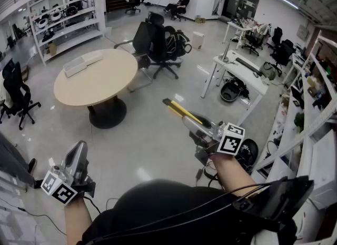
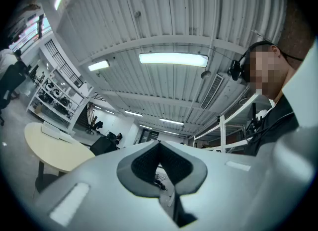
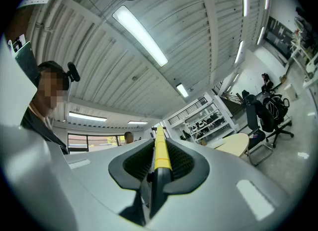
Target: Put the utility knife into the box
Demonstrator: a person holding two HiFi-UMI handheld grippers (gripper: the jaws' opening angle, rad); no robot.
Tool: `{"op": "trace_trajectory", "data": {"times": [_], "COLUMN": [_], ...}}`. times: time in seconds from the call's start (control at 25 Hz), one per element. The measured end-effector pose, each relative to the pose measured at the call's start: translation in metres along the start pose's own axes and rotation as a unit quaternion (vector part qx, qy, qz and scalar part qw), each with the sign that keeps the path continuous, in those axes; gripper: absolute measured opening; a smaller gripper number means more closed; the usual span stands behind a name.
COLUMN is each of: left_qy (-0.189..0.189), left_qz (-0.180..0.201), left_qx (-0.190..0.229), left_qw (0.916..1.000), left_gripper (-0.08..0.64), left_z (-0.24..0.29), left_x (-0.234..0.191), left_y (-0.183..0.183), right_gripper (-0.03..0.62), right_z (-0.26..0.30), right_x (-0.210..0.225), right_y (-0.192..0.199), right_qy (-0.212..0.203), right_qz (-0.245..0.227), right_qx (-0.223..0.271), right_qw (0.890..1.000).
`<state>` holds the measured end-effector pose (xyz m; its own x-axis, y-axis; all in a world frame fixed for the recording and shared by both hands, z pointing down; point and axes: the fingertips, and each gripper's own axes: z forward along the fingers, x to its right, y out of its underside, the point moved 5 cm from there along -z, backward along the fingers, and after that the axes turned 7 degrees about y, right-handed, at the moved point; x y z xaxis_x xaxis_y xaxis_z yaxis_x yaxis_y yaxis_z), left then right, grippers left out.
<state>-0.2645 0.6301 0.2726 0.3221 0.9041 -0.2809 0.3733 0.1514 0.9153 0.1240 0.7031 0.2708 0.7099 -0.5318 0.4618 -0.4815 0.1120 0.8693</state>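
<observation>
Utility knife (image 3: 160, 150), yellow and black: clamped lengthwise between the fingers (image 3: 133, 164) of the right gripper (image 1: 196, 125), its far end sticking out past them. It was carried in the air over the floor (image 1: 152, 149), well apart from the box.
Box (image 1: 82, 63), pale and flat: lay near the far left edge of the round surface (image 1: 105, 86).
Left gripper (image 1: 80, 149): fingers (image 2: 144, 166) pressed together with nothing between them, held low at the person's left side, clear of the surface.
</observation>
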Motion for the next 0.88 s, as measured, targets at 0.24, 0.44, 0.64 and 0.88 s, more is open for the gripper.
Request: {"op": "trace_trajectory", "data": {"times": [0.24,0.44,0.64,0.88], "left_qy": [0.002,0.005,0.011,0.024], "left_qz": [0.002,0.001,0.001,0.001], "left_qx": [0.001,0.0,-0.005,-0.014], "left_qw": [1.0,1.0,0.9999,0.9996], "left_gripper": [-0.002,-0.002,-0.002,-0.002], "left_z": [-0.003,0.001,0.008,0.031], "left_x": [0.001,0.003,0.009,0.024], "left_y": [-0.006,-0.004,-0.002,0.006], "right_gripper": [0.084,0.084,0.089,0.089], "right_z": [-0.001,-0.004,-0.013,-0.039], "right_x": [-0.005,-0.003,-0.005,0.005], "right_y": [-0.001,-0.002,-0.007,-0.016], "right_qy": [0.002,-0.002,-0.008,-0.003], "right_qz": [-0.003,0.005,0.016,0.019], "right_qx": [0.001,0.002,0.013,0.023], "right_qw": [1.0,1.0,1.0,1.0]}}
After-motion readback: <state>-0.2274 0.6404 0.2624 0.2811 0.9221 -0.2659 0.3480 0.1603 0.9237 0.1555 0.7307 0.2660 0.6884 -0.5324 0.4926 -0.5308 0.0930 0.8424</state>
